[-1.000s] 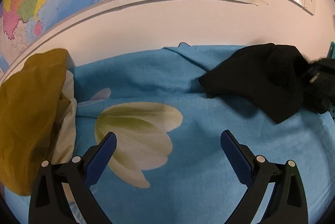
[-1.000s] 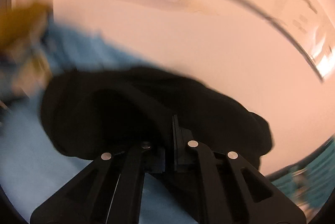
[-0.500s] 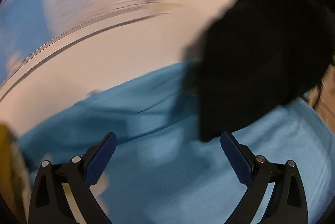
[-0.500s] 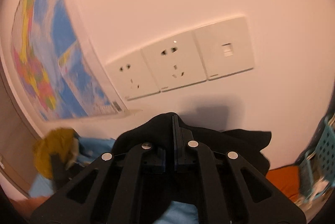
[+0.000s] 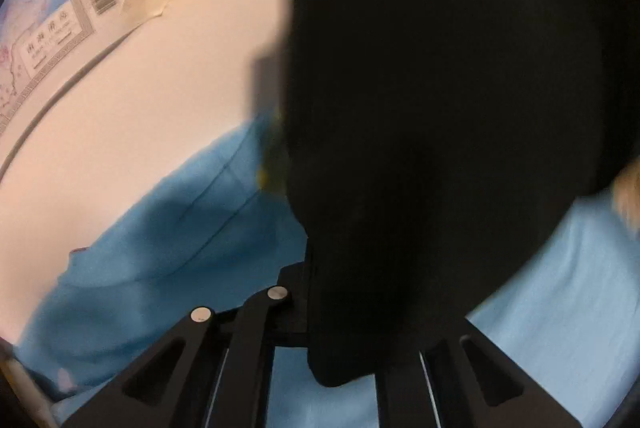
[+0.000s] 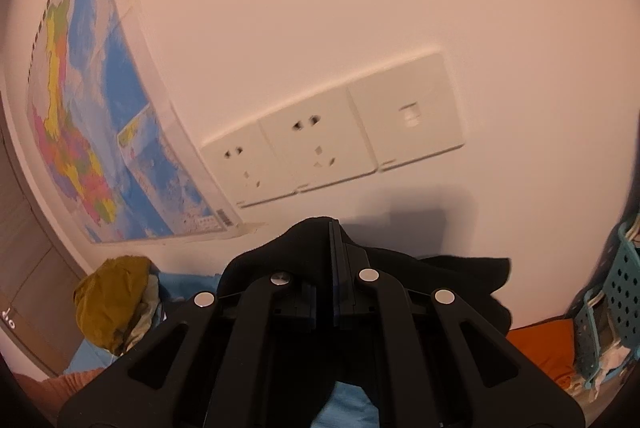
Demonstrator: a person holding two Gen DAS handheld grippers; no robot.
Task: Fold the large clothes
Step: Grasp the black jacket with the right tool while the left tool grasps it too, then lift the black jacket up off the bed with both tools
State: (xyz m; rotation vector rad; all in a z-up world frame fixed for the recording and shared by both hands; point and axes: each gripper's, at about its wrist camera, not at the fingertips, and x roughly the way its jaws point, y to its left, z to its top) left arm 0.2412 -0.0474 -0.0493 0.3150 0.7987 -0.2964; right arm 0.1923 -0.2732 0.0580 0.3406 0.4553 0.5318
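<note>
A black garment (image 5: 440,108) hangs in the air and fills most of the left wrist view, above the blue bedsheet (image 5: 160,248). My left gripper (image 5: 316,292) is shut on its lower edge; the right finger is hidden behind the cloth. In the right wrist view the same black garment (image 6: 460,280) drapes over my right gripper (image 6: 332,260), which is shut on its upper edge and is raised toward the wall.
A wall map (image 6: 88,132) and three white wall sockets (image 6: 332,144) are on the wall ahead. A mustard-yellow cloth pile (image 6: 116,300) lies at the left on the bed. A teal perforated basket (image 6: 616,292) and an orange cloth (image 6: 540,344) are at the right.
My left gripper, open over the sheet a second ago, has swung right to the black garment and closed on it. My right gripper has lifted the garment up off the bed.
</note>
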